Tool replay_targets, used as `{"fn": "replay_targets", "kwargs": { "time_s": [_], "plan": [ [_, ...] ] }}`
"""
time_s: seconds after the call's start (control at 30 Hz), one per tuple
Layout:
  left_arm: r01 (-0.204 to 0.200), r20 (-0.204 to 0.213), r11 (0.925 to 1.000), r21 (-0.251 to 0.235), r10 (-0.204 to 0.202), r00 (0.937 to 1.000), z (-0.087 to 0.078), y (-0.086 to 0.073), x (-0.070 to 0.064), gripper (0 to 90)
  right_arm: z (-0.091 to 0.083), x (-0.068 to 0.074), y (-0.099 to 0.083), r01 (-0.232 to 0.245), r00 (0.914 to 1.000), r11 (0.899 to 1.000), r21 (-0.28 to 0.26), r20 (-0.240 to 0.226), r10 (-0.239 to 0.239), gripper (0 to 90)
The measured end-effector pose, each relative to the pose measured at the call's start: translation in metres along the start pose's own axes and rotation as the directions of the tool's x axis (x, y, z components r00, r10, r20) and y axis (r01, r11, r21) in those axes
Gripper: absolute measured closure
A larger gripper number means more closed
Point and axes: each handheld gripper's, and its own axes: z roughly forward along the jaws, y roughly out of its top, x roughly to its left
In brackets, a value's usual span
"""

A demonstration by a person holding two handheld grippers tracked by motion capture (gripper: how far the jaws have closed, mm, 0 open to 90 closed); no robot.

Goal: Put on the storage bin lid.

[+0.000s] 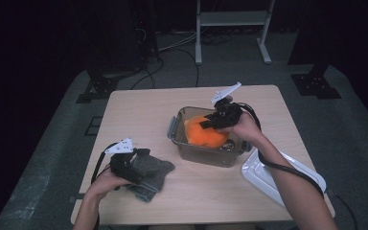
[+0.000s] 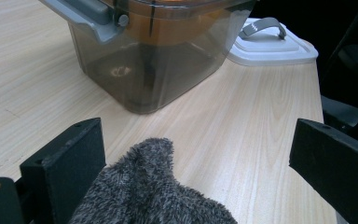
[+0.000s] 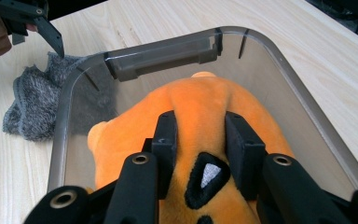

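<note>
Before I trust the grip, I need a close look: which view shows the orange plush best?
The right gripper view: the orange plush lies close up in the bin, pinched between the right gripper jaws. The high view shows the plush small under the hand. The left gripper view gives an orange blur through the bin wall.

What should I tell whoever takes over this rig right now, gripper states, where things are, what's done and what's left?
Right gripper: jaws shut on the orange plush toy, which sits partly inside the clear container at mid-table.
Left gripper: jaws open, either side of the grey fuzzy cloth lying on the table near the front left; not yet gripped.
White lid: off, on the table to the right of the container.
Done: toy in the container.
Left, probably: release the toy, grip the cloth and put it in too, fit the lid.
</note>
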Motion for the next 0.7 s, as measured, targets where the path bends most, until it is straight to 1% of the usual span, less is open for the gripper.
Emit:
{"fn": "replay_targets", "kwargs": {
  "time_s": [0.17, 0.33, 0.7],
  "plan": [
    [0.002, 0.002, 1.0, 0.002, -0.002, 1.0, 0.001, 0.0, 0.0, 2.6, 0.004, -0.001, -0.001, -0.007, 1.0, 1.0, 0.014, -0.003, 0.007, 66.7],
    [0.002, -0.002, 1.0, -0.003, -0.002, 1.0, -0.001, 0.0, 0.0, 2.6, 0.008, -0.001, -0.001, 0.0, 1.0, 1.0, 0.026, -0.007, 0.0, 66.5],
    [-0.001, -0.003, 1.0, -0.008, 0.001, 1.0, -0.003, 0.001, 0.0, 2.6, 0.014, -0.001, -0.001, -0.014, 0.9998, 0.999, 0.043, -0.011, 0.015, 65.4]
  ]
}}
